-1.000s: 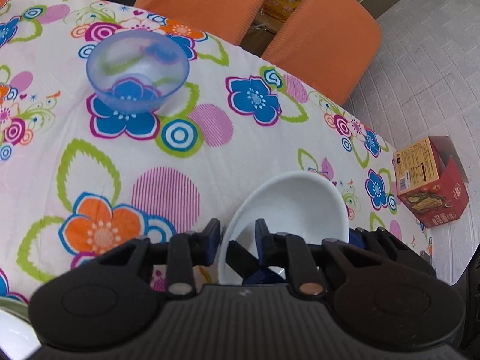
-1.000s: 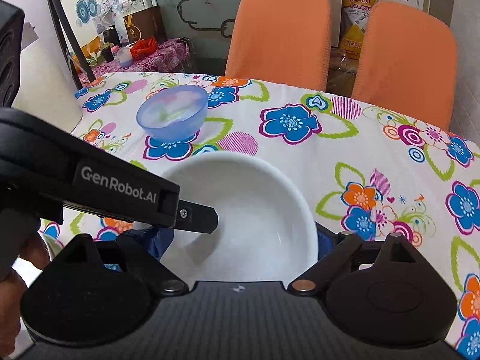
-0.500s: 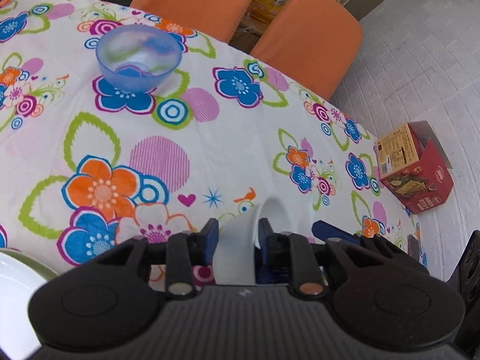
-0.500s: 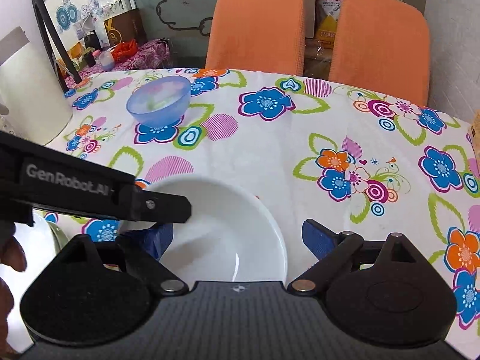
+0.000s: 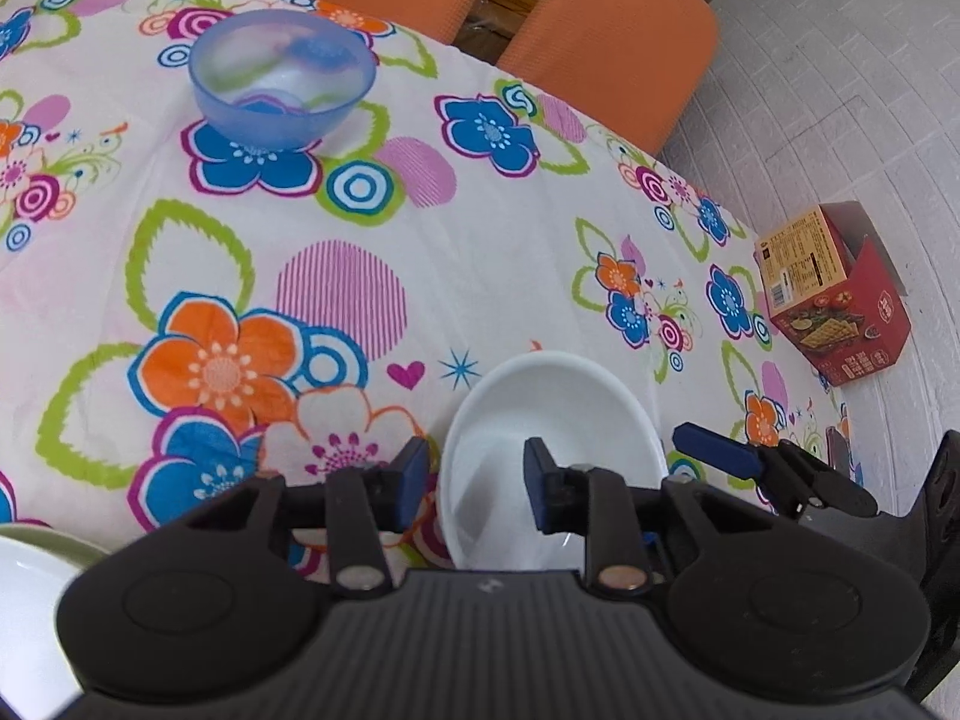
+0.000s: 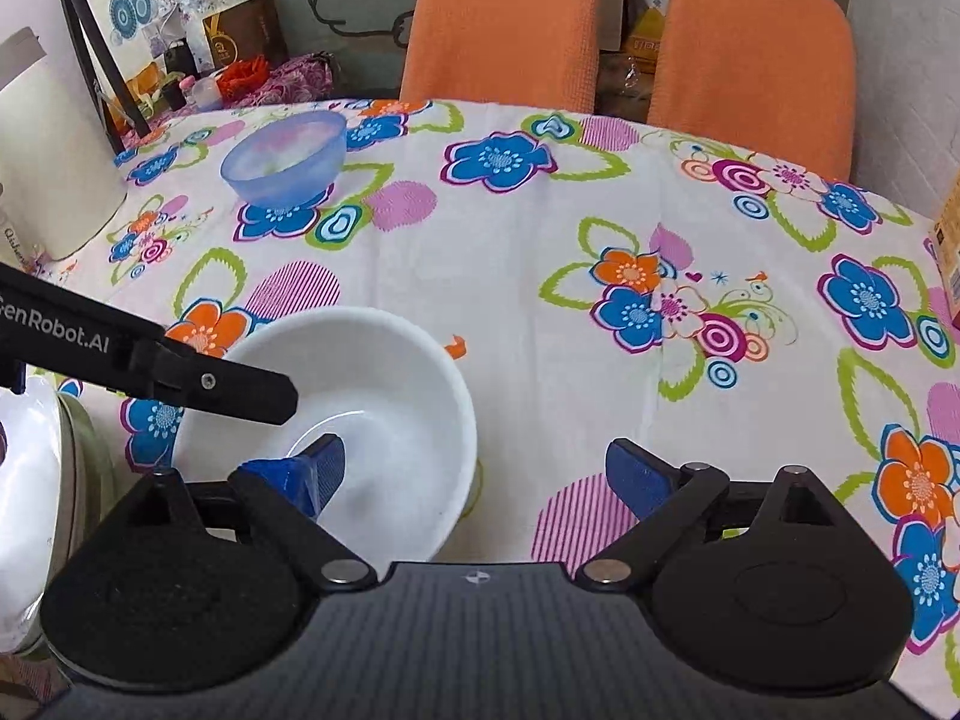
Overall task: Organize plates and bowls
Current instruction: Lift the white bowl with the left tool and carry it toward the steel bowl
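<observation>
Tabletop (image 6: 510,276) first, spread with its loud flowered cloth, two orange chairs (image 6: 501,18) tucked in at the far edge. Off to the left sat a white stack of dishes (image 6: 24,492), only partly in view, so I couldn't say what it was made of. Farther out, a blue bowl (image 5: 282,75) stood upright and alone, well apart from both tools.

Nearer in was the white bowl (image 6: 372,396), upright on the cloth, right under both grippers. It lay left of centre for the right gripper (image 6: 480,474) and dead ahead of the left gripper (image 5: 474,483). The left one looked the nearer, and the better placed: its fingers straddled the bowl's near rim, one blue pad outside the wall, the other (image 5: 537,480) inside the basin. They stood partly open, with a clear gap to the rim on the outer side, so nothing was gripped; whether the inner pad touched the wall I couldn't tell.

The right gripper was spread wide, holding nothing. Its left finger (image 6: 318,474) sat over the bowl's inside, its right one hung out over bare cloth.

My call: the bowl rested free, and any pick would turn on the left fingers closing across that near rim.
</observation>
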Demonstrator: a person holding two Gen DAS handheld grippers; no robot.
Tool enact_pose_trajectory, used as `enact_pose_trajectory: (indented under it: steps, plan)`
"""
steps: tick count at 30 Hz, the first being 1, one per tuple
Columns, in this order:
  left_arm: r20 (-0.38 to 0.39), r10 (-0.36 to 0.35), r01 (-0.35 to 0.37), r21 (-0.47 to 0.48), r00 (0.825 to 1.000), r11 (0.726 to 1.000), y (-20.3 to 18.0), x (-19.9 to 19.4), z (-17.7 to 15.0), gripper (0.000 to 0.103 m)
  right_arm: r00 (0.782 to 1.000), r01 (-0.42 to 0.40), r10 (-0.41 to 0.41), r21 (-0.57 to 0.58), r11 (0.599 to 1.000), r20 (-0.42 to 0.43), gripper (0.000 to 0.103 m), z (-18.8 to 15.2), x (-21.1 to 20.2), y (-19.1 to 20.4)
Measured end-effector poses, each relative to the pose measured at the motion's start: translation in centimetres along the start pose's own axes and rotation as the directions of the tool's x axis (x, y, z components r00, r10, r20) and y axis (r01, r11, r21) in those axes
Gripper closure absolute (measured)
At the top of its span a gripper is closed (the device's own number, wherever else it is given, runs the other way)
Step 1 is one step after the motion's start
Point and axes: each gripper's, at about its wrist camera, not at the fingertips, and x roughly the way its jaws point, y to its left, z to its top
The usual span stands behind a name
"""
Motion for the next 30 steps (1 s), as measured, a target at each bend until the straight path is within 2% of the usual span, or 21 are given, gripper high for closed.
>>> enact_pose_trajectory:
  steps: [3, 4, 7, 11, 14, 19, 22, 24, 27, 30]
  plan:
    - [-0.016, 0.008, -0.007, 0.015, 1.000, 1.000, -0.4, 0.8, -0.1, 0.077, 0.998, -0.006, 0.003, -0.048, 0.999, -0.062, 0.019, -0.3, 1.6, 1.1]
    - [-0.023, 0.015, -0.014, 0.020, 1.000, 1.000, -0.4, 1.1, -0.2, 0.077, 0.999, 0.006, -0.010, -0.074, 0.997, -0.051, 0.020, -0.5, 1.7, 1.5]
    - [-0.055, 0.013, -0.012, 0.009, 0.998, 1.000, -0.2, 2.1, -0.5, 0.077, 0.998, 0.007, -0.011, -0.055, 0.998, -0.063, 0.019, -0.2, 1.8, 1.2]
    - [-0.047, 0.015, -0.014, 0.015, 0.999, 1.000, -0.2, 2.2, -0.5, 0.077, 0.997, 0.028, -0.031, -0.049, 0.998, -0.076, 0.020, -0.2, 1.4, 0.8]
    - [-0.045, 0.009, -0.008, 0.012, 0.999, 1.000, 0.0, 2.1, -0.5, 0.077, 0.998, 0.042, -0.044, -0.073, 0.996, -0.033, 0.020, -0.7, 0.0, 1.1]
    - [-0.030, 0.010, -0.010, -0.001, 0.999, 1.000, 0.2, 2.1, -0.5, 0.077, 0.998, -0.044, 0.043, -0.032, 0.998, -0.045, 0.020, -1.5, -0.8, 1.6]
    - [-0.014, 0.027, -0.027, -0.009, 1.000, 1.000, 0.3, 2.0, -0.4, 0.076, 0.990, -0.134, 0.134, 0.017, 0.991, -0.033, 0.020, -0.8, -0.3, 2.3]
    - [0.004, 0.055, -0.055, -0.005, 0.998, 0.998, 0.3, 1.9, -0.3, 0.075, 0.986, -0.167, 0.167, 0.012, 0.986, -0.021, 0.020, 0.0, 0.2, 3.0]
    - [0.053, 0.125, -0.124, -0.019, 0.991, 0.992, 1.0, 1.3, 0.2, 0.076, 0.987, -0.159, 0.159, -0.038, 0.987, -0.006, 0.020, 1.2, 1.1, 3.9]
    - [0.042, 0.098, -0.096, -0.045, 0.994, 0.994, 2.1, 1.1, 0.8, 0.076, 0.993, -0.118, 0.118, -0.053, 0.992, 0.004, 0.020, 1.8, 1.2, 3.7]
